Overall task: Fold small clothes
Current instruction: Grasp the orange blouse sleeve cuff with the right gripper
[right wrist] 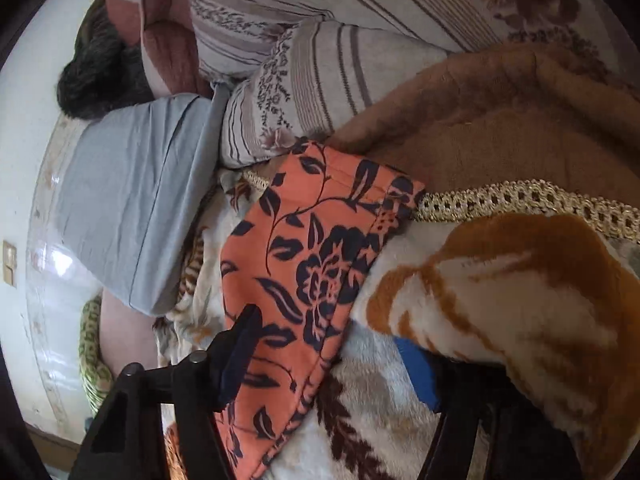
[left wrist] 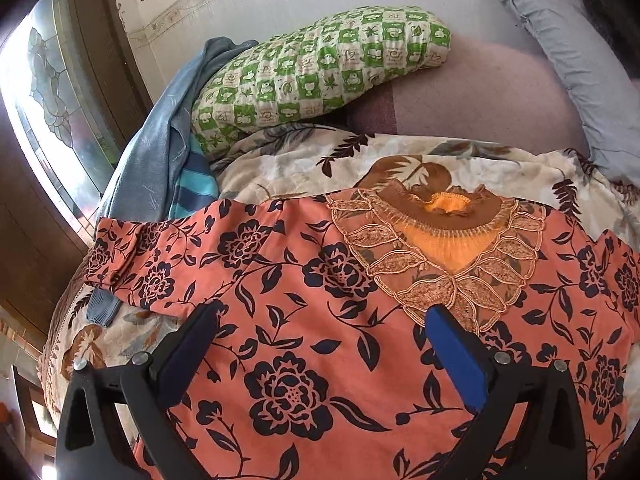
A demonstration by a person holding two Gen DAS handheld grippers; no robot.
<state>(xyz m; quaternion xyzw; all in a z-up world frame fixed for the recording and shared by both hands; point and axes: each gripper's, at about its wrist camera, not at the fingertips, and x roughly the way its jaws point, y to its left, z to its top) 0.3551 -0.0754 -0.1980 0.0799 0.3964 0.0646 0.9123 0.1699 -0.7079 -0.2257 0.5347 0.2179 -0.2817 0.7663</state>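
Observation:
An orange blouse with dark blue flowers (left wrist: 304, 280) lies spread flat on a leaf-print blanket (left wrist: 288, 160), its lace neckline (left wrist: 444, 248) toward the far side. My left gripper (left wrist: 320, 320) is open just above the blouse's chest, below the neckline, holding nothing. In the right wrist view one sleeve of the blouse (right wrist: 308, 264) lies stretched out on the blanket (right wrist: 380, 408). My right gripper (right wrist: 328, 344) is open around the sleeve's lower part; its left finger (right wrist: 240, 344) sits at the sleeve's left edge. A fold of blanket partly covers the blue right finger (right wrist: 416, 372).
A green checked pillow (left wrist: 320, 68), a blue garment (left wrist: 160, 136) and a grey pillow (left wrist: 576, 68) lie at the head of the bed by the wall. The grey pillow (right wrist: 132, 208), striped pillows (right wrist: 304, 92) and a brown fleece blanket (right wrist: 500, 120) crowd around the sleeve.

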